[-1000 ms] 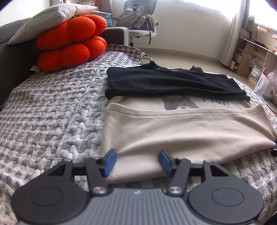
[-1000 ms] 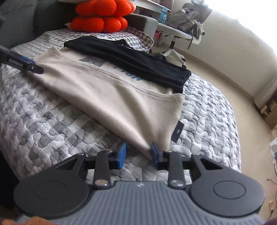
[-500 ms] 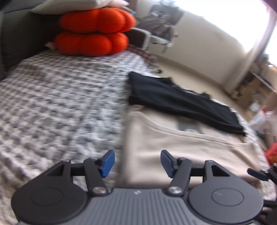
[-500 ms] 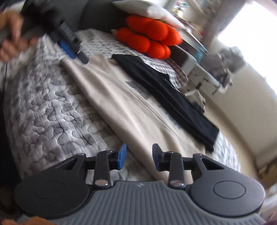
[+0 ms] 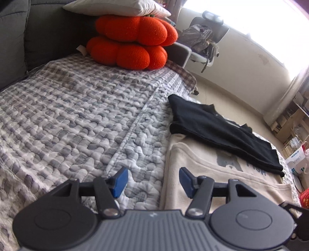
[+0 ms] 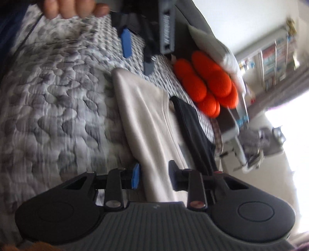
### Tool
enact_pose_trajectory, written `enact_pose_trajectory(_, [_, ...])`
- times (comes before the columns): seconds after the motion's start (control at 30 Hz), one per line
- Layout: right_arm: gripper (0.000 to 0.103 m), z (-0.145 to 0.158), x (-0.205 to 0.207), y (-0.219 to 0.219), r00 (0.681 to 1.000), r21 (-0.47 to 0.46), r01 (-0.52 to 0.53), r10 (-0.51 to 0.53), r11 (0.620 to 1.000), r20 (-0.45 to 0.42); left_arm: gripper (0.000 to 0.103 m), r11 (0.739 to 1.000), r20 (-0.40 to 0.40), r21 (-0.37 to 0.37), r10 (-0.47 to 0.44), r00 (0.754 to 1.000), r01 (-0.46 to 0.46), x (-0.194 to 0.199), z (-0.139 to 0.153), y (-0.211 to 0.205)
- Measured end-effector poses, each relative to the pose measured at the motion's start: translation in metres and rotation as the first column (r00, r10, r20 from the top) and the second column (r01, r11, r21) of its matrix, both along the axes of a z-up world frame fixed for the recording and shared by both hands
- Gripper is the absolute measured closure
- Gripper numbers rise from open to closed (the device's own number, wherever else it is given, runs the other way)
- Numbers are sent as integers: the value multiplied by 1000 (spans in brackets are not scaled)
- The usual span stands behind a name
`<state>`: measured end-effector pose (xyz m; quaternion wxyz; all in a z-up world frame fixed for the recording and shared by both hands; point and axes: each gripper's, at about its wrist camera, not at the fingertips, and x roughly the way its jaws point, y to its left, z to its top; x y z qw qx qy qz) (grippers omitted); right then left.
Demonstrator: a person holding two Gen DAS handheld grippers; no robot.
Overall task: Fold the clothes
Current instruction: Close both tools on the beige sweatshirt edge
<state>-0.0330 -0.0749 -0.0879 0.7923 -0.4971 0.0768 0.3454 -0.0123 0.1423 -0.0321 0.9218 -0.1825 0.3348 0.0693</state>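
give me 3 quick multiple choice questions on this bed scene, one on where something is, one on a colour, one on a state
1. Where does the black garment lie?
A. on the far part of the beige shirt
B. on the orange cushion
C. on the floor

2. What colour is the lumpy cushion under the white pillow?
A. blue
B. orange
C. green

3. How does the left gripper stand?
A. clamped on the black garment
B. clamped on the quilt
C. open, holding nothing

Answers:
1 A, the black cloth overlaps the beige shirt's far edge on the quilt.
2 B, it shows bright orange in both wrist views.
3 C, its blue pads stand wide apart over the shirt's edge; the right gripper is the one closing, with beige cloth between its jaws.
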Motion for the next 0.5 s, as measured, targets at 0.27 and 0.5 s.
enact_pose_trajectory(0.27, [97,46,41,-14,954,253,140,-62,957,-294,35,934,158,206,-325,932,291,-36,26,-39])
enact_pose_trajectory(0.5, [97,70,69,-32,885,352,231,-45,907,-464,32,761,42,510,-487,872,400,-30,12,-87])
